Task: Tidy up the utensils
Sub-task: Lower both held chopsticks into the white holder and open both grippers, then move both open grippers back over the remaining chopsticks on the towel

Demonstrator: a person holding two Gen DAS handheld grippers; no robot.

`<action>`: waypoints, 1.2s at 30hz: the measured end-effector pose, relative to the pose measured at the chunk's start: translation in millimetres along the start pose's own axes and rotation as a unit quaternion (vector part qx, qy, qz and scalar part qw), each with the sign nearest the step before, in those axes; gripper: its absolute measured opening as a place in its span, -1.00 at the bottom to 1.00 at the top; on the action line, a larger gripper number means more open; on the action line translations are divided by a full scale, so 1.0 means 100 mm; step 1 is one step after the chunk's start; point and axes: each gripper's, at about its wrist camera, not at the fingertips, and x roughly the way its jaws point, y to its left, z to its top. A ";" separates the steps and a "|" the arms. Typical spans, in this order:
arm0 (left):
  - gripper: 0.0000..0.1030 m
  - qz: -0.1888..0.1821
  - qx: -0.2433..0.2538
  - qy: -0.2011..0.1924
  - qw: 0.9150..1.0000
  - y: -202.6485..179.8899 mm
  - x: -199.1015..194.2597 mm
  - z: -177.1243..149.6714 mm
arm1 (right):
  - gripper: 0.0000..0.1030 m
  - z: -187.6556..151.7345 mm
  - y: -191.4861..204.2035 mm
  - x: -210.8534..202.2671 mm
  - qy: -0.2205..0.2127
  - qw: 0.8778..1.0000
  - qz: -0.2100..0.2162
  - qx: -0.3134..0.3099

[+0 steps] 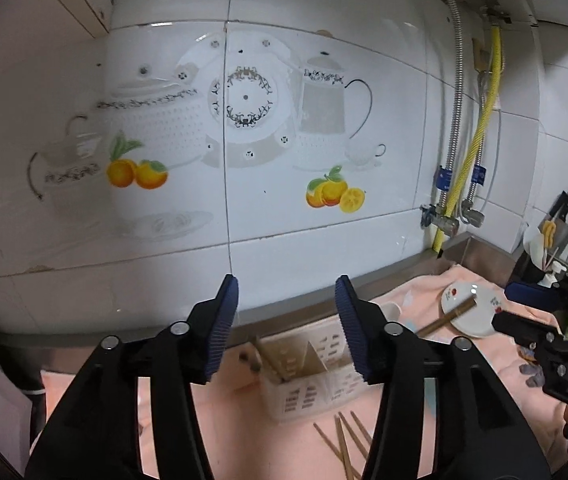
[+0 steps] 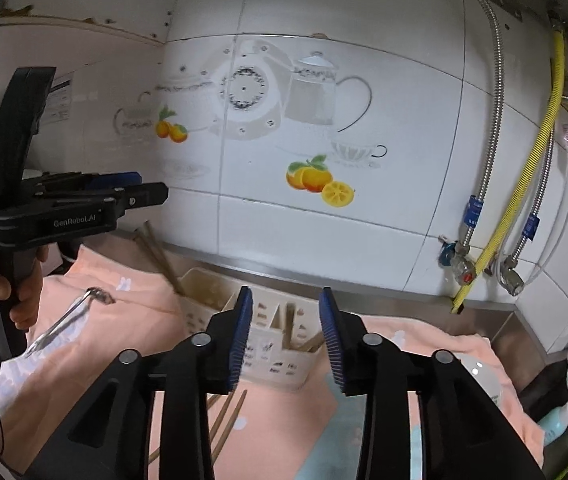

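Observation:
A white slotted utensil caddy stands on a pink towel near the wall. Brown chopsticks lean in its left compartment, and more stand in a middle one. Several loose chopsticks lie on the towel in front. A small white dish bears one chopstick. A metal utensil lies at the left. My left gripper hovers above the caddy, open and empty. My right gripper is open and empty too, over the caddy's front.
A tiled wall with a steel ledge runs close behind the caddy. Steel hoses, valves and a yellow hose hang at the right. Knives in a rack and a pale bottle stand at the far right.

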 end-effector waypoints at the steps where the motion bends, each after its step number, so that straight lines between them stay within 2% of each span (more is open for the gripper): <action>1: 0.19 0.003 -0.001 0.001 1.000 0.00 -0.06 -0.04 | -0.24 -0.04 0.03 -0.04 0.000 1.000 -0.001 -0.002; 2: 0.30 0.004 -0.003 0.000 1.000 -0.01 -0.12 -0.08 | -0.21 -0.11 0.07 -0.08 0.000 1.000 -0.002 -0.004; 7: 0.47 0.002 -0.018 0.019 1.000 0.01 -0.33 -0.32 | -0.15 -0.40 0.21 -0.21 0.010 1.000 -0.003 -0.008; 13: 0.51 0.004 -0.026 0.056 0.998 0.05 -0.42 -0.72 | -0.15 -0.82 0.32 -0.24 0.046 0.999 0.015 0.020; 21: 0.53 0.011 -0.049 0.077 0.996 0.14 -0.57 -1.22 | -0.15 -1.42 0.49 -0.17 0.103 0.993 0.030 0.055; 24: 0.59 0.020 -0.057 0.089 0.994 0.18 -0.60 -1.38 | -0.24 -1.63 0.54 -0.12 0.123 0.989 0.034 0.075; 29: 0.63 0.024 -0.071 0.104 0.992 0.21 -0.64 -1.60 | -0.51 -1.91 0.65 0.00 0.160 0.982 0.043 0.096; 36: 0.63 0.034 -0.060 0.117 0.991 0.19 -0.64 -1.80 | -0.72 -2.04 0.76 0.13 0.183 0.976 0.044 0.109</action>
